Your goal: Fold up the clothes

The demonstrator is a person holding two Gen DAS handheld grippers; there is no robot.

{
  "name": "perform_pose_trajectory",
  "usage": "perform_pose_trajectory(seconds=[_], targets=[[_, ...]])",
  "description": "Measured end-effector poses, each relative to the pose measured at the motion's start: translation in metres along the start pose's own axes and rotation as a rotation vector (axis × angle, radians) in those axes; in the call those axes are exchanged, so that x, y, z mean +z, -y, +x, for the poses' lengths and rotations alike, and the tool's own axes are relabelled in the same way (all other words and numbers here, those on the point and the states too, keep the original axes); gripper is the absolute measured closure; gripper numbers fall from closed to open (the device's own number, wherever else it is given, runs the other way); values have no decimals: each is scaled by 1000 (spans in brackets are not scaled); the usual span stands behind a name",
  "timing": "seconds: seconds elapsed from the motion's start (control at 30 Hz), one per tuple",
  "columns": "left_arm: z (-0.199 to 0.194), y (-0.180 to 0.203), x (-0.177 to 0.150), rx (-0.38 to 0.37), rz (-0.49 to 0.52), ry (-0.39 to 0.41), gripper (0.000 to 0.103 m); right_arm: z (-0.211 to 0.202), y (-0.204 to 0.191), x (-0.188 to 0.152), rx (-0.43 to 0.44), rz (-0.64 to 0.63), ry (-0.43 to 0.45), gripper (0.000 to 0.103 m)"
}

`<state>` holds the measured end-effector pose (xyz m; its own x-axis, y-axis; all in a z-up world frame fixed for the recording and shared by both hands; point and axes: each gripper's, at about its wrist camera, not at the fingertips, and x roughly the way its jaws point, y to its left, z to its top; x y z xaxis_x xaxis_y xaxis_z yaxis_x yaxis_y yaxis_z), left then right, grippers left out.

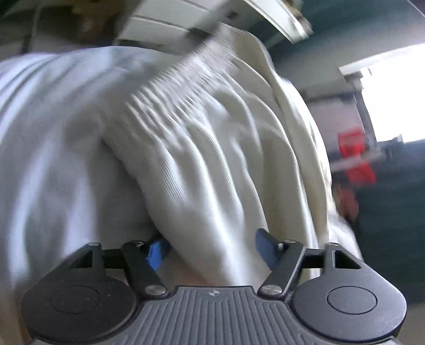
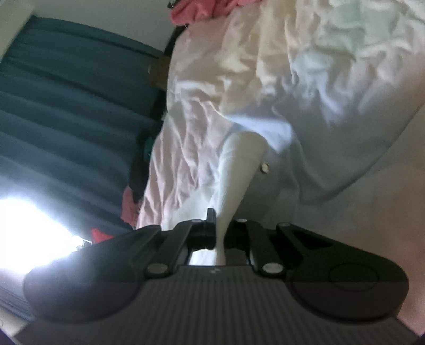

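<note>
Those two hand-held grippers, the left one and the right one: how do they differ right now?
The left hand-held gripper has its blue-padded jaws standing apart, with a wide bunch of white ribbed cloth between them; the right hand-held gripper is pinched shut on a thin twist of white cloth. The left wrist view is smeared with blur; the right wrist view is steadier. Both have the same black body and both meet white fabric.

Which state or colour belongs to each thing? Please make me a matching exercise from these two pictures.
Things:
1. left gripper
2. right gripper
3. curtain
4. crumpled cloth at the top edge

States or colours:
A. pink
B. shut on a strip of white garment
C. dark teal
D. wide apart, with ribbed white fabric between its blue pads

Pairs: 1-D, 2-B, 3-C, 4-A
</note>
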<state>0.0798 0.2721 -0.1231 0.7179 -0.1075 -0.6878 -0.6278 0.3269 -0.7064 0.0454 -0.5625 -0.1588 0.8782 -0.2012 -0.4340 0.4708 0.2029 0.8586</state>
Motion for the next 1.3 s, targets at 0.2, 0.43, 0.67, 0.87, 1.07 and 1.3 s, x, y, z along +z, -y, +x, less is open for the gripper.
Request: perform_pose_trajectory(seconds=[0.2, 0.43, 0.67, 0.87, 1.07, 1.3], targets=[[8, 2, 13, 12, -10, 53, 86, -2, 4, 0, -48, -12, 4, 97], [-52, 38, 19, -61, 186, 181, 95, -5, 15, 1, -96, 39, 10, 97], [-131, 21, 52, -133, 195, 118, 95, -52, 0, 5, -67, 14, 152, 98], [-142, -32, 48, 17, 285, 51, 95, -90, 7, 8, -321, 11, 254, 97], [-133, -46, 41, 114, 399, 15, 82, -88, 37, 7, -509, 132, 177, 81], [-162, 0, 0, 152, 727, 113, 47, -107, -4, 4, -538, -80, 385, 29]])
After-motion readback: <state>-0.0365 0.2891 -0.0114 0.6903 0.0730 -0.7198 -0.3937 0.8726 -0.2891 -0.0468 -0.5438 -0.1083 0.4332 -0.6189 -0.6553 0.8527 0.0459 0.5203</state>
